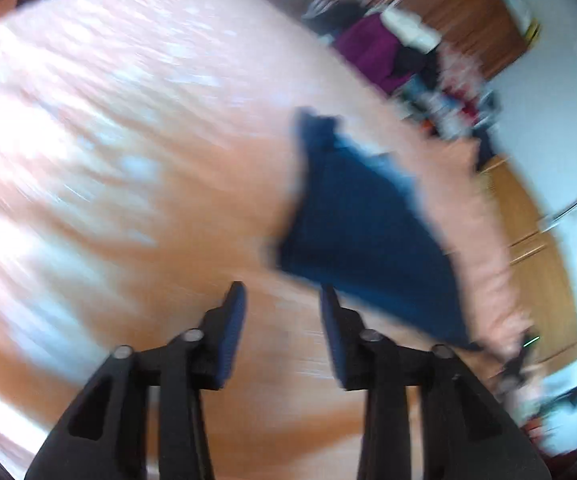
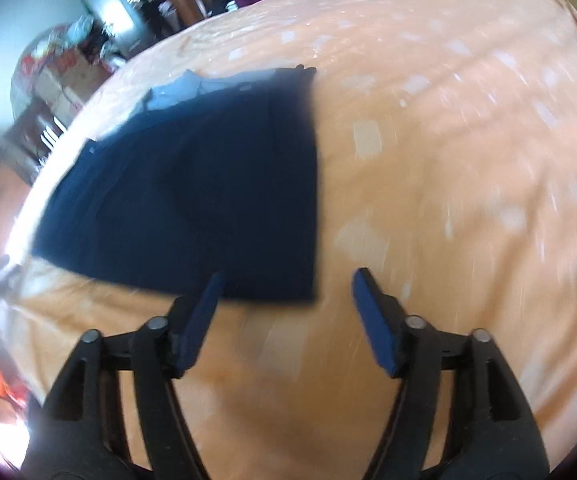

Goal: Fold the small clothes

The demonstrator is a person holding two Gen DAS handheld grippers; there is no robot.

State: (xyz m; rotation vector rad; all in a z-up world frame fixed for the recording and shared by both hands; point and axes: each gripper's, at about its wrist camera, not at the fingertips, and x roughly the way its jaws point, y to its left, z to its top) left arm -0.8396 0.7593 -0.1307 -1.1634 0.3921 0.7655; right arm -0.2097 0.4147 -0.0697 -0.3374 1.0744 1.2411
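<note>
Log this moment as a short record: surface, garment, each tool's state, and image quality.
surface: orange bedspread with pale patches
garment: dark blue garment, lying flat on the bedspread, a lighter blue part at its far edge
left tool: left tool open, empty, next to the garment's near edge
right tool: right tool open, empty, at the garment's near corner
background: room clutter beyond the bed, too blurred to name
image quality: motion blur in both views
</note>
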